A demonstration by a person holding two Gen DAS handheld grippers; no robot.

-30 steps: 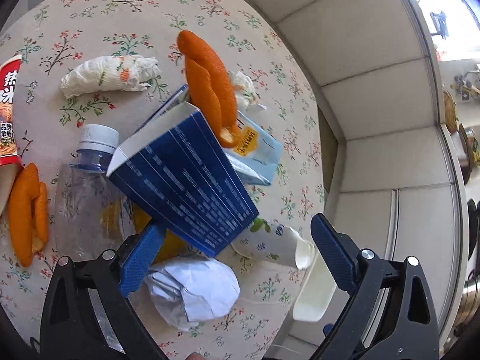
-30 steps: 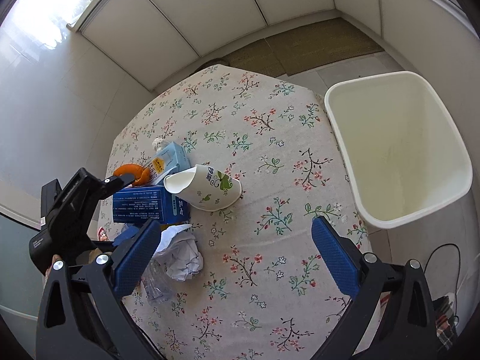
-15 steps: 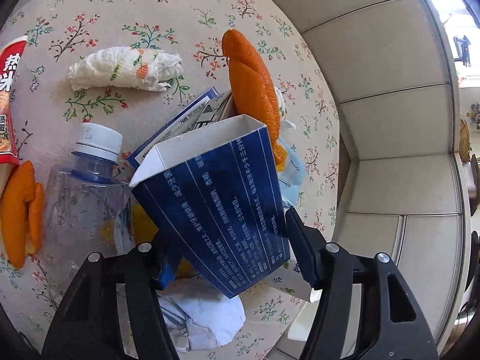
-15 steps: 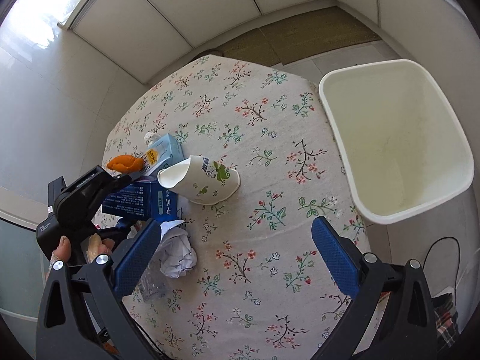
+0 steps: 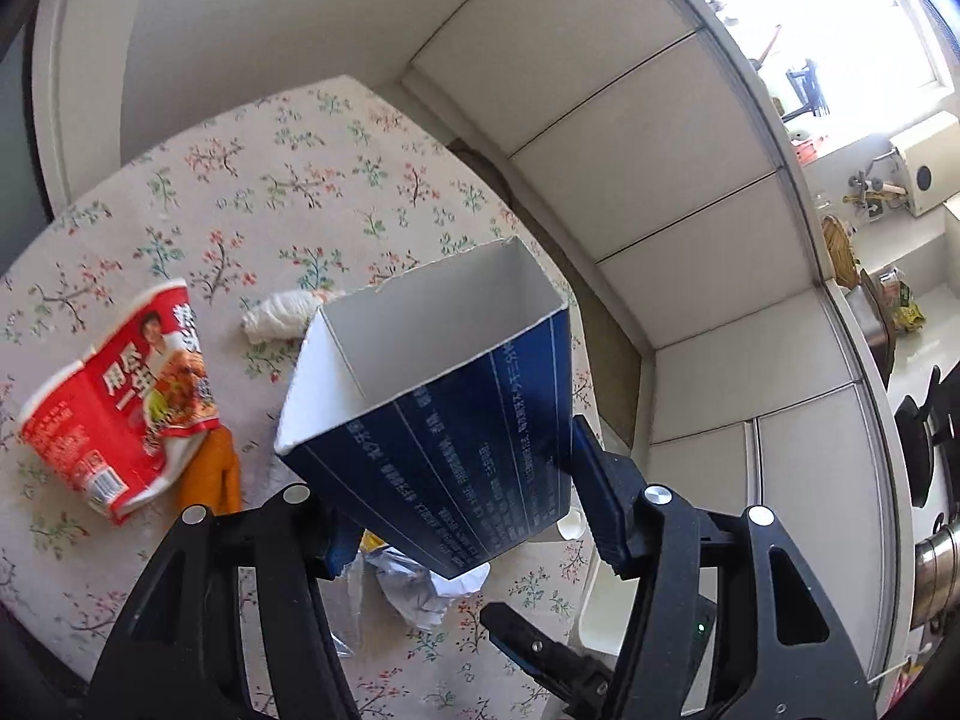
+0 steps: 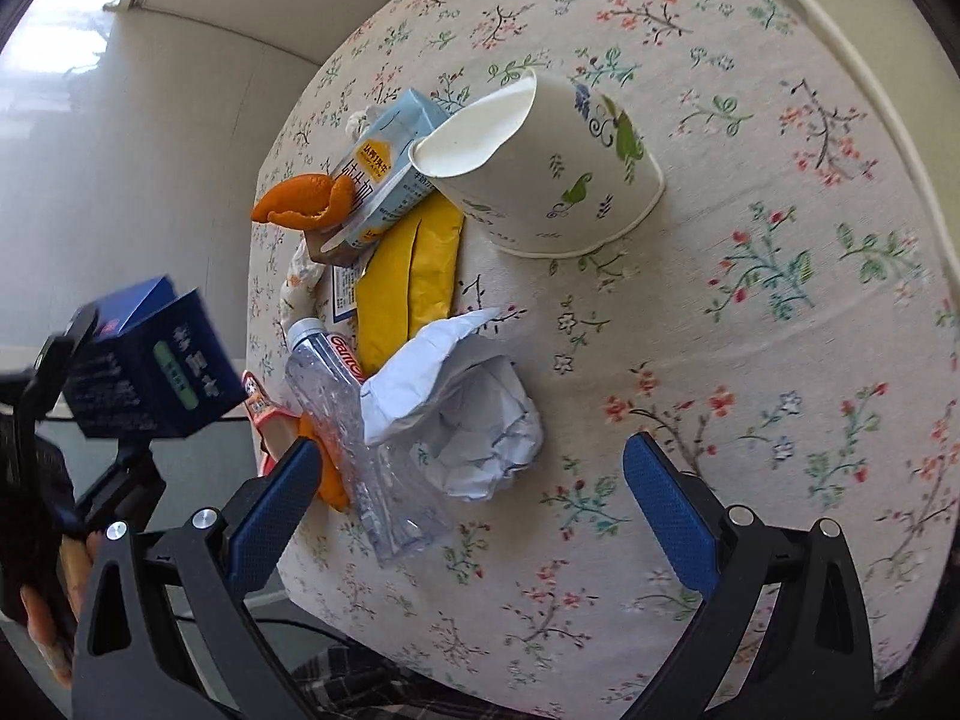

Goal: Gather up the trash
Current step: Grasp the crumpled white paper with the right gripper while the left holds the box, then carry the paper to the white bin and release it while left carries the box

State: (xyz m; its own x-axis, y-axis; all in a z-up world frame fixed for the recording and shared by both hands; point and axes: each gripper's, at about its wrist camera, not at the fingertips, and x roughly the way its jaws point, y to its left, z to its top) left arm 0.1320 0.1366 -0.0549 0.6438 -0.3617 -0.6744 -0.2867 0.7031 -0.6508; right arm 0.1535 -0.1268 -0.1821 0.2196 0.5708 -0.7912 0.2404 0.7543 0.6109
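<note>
The blue carton (image 5: 444, 420) is being held clamped in the left gripper (image 5: 462, 516) clear above the table (image 6: 750, 330), while the crumpled paper (image 6: 480, 420) is lying just ahead between the right gripper's (image 6: 462, 504) parted jaws.

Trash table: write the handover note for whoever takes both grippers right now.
Left gripper: shut on the blue box, lifted off the table.
Right gripper: open, empty, above the crumpled paper.
On the table: paper cup, milk carton, plastic bottle, orange peel, yellow wrapper, red noodle cup, tissue wad.
White bin at the table's edge.
Done: box picked. Left: bin it, then everything else.
</note>
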